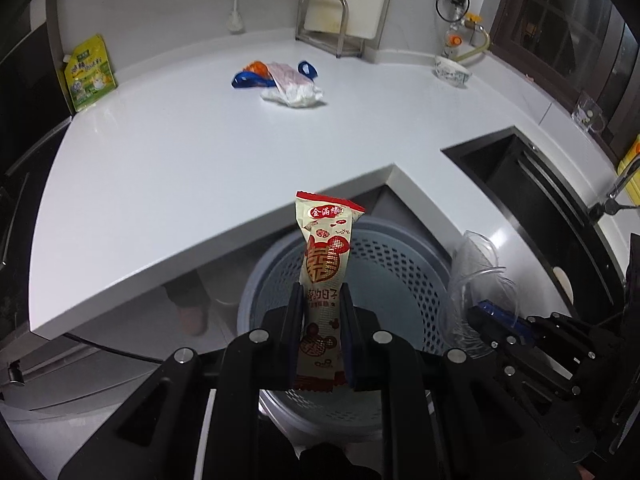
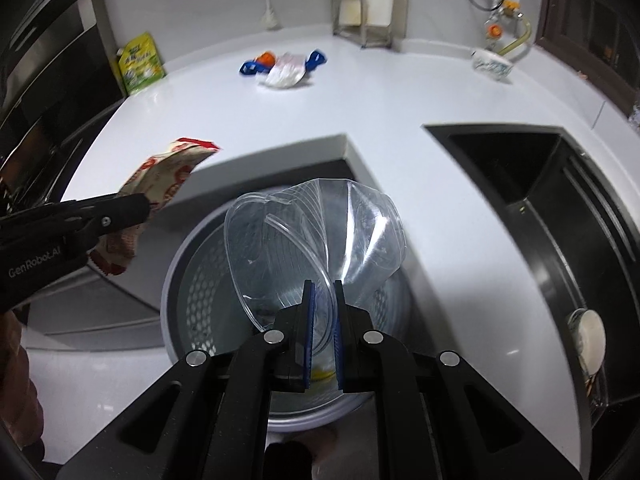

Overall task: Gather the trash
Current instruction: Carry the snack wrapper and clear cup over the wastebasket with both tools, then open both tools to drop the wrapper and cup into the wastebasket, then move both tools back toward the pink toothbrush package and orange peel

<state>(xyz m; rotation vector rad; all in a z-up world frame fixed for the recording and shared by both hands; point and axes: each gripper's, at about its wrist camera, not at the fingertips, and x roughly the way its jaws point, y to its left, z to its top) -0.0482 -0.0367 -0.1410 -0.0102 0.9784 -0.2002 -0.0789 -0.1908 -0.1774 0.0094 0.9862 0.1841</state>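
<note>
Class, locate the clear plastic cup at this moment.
The clear plastic cup is clamped by its rim in the right gripper, above the perforated bin, right of the snack wrapper held by the left gripper.

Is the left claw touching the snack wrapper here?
Touching. The left wrist view shows the left claw shut on the snack wrapper, both fingers pressed against its sides above the basket.

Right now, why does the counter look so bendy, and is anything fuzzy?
Left wrist view: the fisheye lens bows the white countertop edge; the red-and-cream snack wrapper looks sharp. Right wrist view: same bowing, and the crumpled clear plastic cup looks slightly smeared, with pale glare.
</note>
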